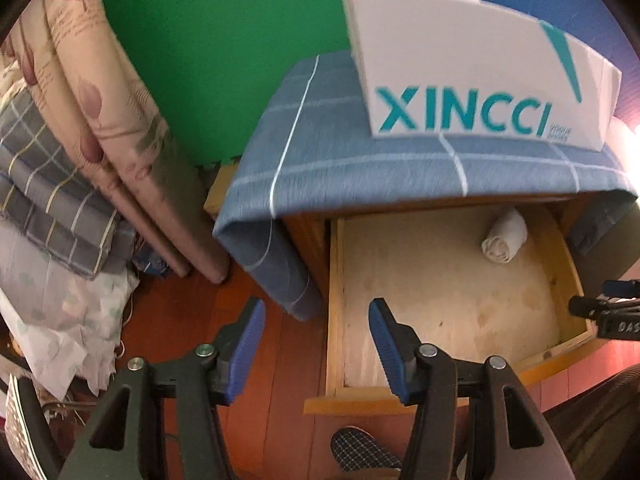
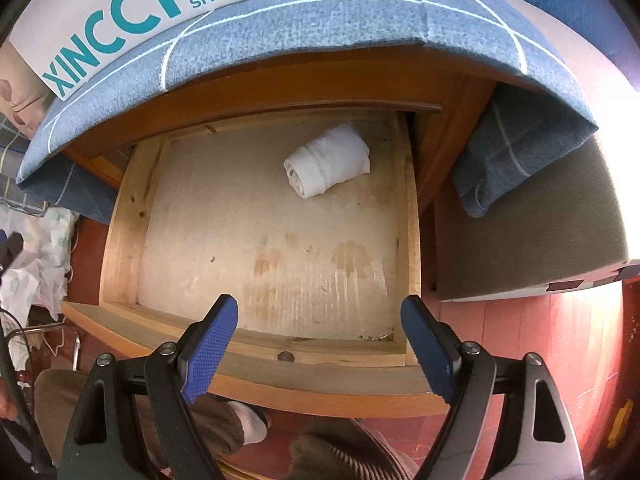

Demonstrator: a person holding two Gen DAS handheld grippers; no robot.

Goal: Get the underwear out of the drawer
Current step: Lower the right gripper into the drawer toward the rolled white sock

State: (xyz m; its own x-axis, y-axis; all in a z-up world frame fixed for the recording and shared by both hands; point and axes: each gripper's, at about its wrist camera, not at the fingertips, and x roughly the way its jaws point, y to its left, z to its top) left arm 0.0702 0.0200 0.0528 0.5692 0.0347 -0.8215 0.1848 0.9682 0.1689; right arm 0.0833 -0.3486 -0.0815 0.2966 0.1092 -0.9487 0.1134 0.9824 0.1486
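Underwear (image 2: 327, 160), rolled white, is seen lying at the back right of the open drawer (image 2: 120, 216). Folded bedding (image 1: 60, 184) is shown only by the left wrist view. Both the left gripper (image 1: 316, 344) and right gripper (image 2: 320, 344) are held released, well short of the roll.

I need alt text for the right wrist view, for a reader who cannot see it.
An open wooden drawer holds one rolled white underwear near its back right corner. The open right gripper hovers above the drawer's front edge. Above, a white shoe box sits on a blue checked cloth.
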